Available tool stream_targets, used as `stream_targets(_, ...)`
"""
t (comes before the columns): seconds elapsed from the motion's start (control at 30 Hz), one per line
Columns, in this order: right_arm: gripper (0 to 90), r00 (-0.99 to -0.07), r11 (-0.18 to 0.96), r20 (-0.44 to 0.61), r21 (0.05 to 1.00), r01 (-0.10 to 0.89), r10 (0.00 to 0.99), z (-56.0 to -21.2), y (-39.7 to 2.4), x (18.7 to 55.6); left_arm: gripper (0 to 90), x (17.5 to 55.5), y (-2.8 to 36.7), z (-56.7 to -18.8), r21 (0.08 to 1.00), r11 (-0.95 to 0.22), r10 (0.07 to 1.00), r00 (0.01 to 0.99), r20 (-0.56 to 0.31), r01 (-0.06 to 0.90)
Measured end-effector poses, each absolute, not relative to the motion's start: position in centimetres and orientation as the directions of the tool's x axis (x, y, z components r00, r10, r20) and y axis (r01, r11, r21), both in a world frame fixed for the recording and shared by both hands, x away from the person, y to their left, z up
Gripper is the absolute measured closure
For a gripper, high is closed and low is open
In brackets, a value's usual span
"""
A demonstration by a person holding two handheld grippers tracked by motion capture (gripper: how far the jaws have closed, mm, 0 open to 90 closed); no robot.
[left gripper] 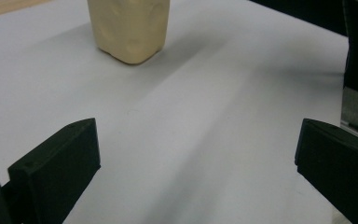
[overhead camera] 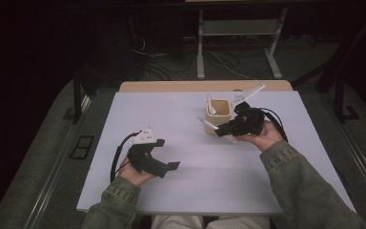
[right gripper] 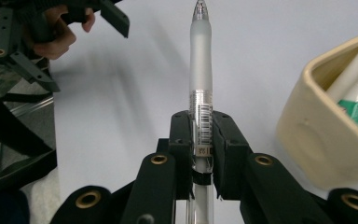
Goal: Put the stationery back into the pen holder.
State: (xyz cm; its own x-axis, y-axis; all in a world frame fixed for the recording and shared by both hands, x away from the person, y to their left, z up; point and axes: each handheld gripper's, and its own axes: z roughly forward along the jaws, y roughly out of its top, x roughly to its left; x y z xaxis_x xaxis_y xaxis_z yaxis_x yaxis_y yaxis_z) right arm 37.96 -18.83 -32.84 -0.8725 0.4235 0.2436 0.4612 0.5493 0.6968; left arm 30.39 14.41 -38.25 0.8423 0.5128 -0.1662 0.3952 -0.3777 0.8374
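One pen (right gripper: pixel 200 93) is clamped in the right tool (right gripper: pixel 200 140) just beside the cream holder (overhead camera: pixel 218 112) on the bench (overhead camera: pixel 195 181). The left tool (left gripper: pixel 196 154) is held apart, empty. The narrow grip risks the pen pivoting and striking the holder's rim.

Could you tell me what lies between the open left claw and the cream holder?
Nothing: the left gripper view shows bare white table between the left claw and the cream holder.
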Motion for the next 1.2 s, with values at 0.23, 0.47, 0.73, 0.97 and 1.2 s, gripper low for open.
stream_targets(0.23, 78.8, -0.866, 0.516, 0.227, 0.725, 0.456, 0.445, -32.2, -19.1, 38.3, 0.0, 29.8, 15.3, -38.4, 0.859, -0.329, 0.54, 0.824, -0.169, 0.392)
stream_targets(0.47, 78.7, -0.867, 0.487, 0.215, 0.755, 0.439, 0.449, -31.9, -19.3, 38.8, 0.0, 29.3, 16.0, -39.1, 0.875, -0.288, 0.559, 0.811, -0.175, 0.388)
stream_targets(0.73, 78.7, -0.863, 0.447, 0.207, 0.786, 0.427, 0.461, -31.8, -19.8, 39.6, 0.0, 28.8, 16.4, -40.2, 0.881, -0.267, 0.565, 0.804, -0.186, 0.391)
stream_targets(0.97, 78.7, -0.85, 0.402, 0.195, 0.814, 0.418, 0.489, -31.3, -20.2, 40.5, 0.0, 28.4, 16.3, -41.1, 0.875, -0.277, 0.569, 0.802, -0.184, 0.397)
stream_targets(1.2, 78.7, -0.84, 0.366, 0.187, 0.836, 0.409, 0.51, -31.4, -20.5, 41.5, 0.0, 28.3, 16.4, -41.7, 0.875, -0.272, 0.569, 0.8, -0.19, 0.401)
